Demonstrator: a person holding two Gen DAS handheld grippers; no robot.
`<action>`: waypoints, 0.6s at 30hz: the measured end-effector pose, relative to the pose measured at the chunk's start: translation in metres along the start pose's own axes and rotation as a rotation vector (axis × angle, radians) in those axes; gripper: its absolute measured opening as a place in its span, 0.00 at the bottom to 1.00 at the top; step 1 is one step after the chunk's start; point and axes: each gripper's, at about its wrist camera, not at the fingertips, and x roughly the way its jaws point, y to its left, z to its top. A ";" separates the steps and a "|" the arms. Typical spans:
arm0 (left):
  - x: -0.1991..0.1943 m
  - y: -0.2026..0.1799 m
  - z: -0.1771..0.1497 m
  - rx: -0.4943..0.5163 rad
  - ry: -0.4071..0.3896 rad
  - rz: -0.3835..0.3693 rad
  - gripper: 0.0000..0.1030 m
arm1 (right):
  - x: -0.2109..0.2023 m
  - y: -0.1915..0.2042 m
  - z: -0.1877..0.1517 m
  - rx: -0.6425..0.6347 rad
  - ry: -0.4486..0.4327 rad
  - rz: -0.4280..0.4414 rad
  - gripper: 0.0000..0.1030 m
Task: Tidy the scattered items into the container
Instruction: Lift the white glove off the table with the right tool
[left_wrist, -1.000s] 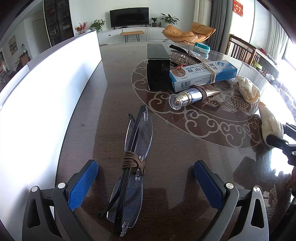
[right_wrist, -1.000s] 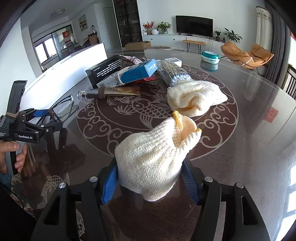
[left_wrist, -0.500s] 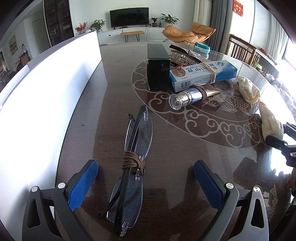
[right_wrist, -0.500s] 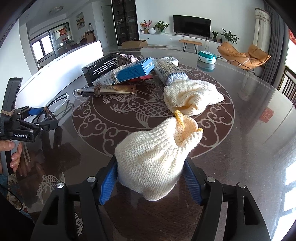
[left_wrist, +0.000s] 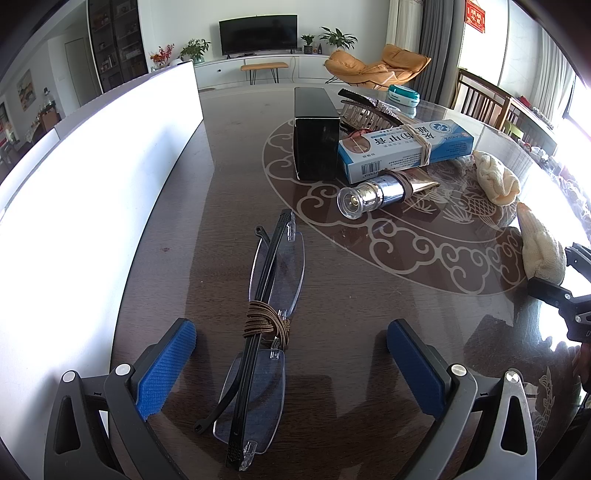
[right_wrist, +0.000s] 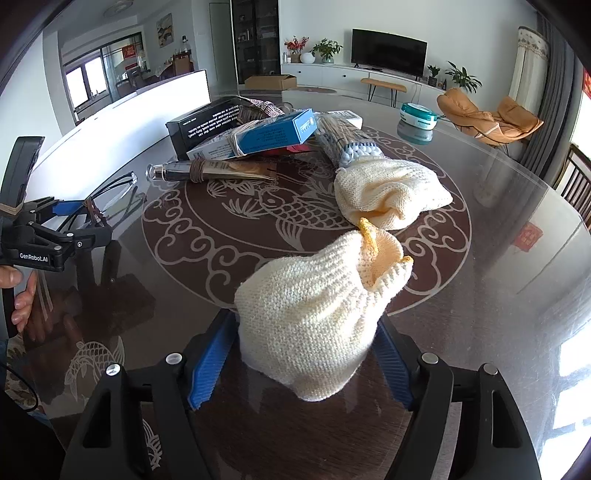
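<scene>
Cream knitted fabric fills the near field of the right wrist view: a rolled glove (right_wrist: 314, 321) lies on the glass-topped surface (right_wrist: 498, 258) between the blue pads of the right tongs (right_wrist: 301, 363). The jaws have just been opening, and the pads now stand at the glove's sides with no visible squeeze, which suggests either a release or a re-seat before a firmer grip.

Left tongs (left_wrist: 291, 365) are wide open and hold nothing. They straddle the folded glasses (left_wrist: 266, 314), whose arms are bound with brown cord so that the pair can be lifted as one piece.

Farther out lie a second glove (right_wrist: 388, 195), a cord-wrapped tube (left_wrist: 384, 194), a blue carton (left_wrist: 406, 147) and a black box (left_wrist: 316, 144), all heaped near the surface centre.

A tall white panel (left_wrist: 92, 177) at the left is possibly the container wall; this cannot be confirmed.
</scene>
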 end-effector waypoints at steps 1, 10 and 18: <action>-0.001 0.000 0.000 0.000 0.000 0.000 1.00 | 0.000 0.000 0.000 0.000 0.000 0.001 0.73; -0.002 0.005 0.001 0.019 0.010 -0.017 1.00 | 0.001 -0.004 0.001 0.012 0.003 0.079 0.85; -0.021 0.018 -0.015 0.050 0.060 -0.120 1.00 | -0.013 -0.009 -0.012 0.005 0.046 0.110 0.85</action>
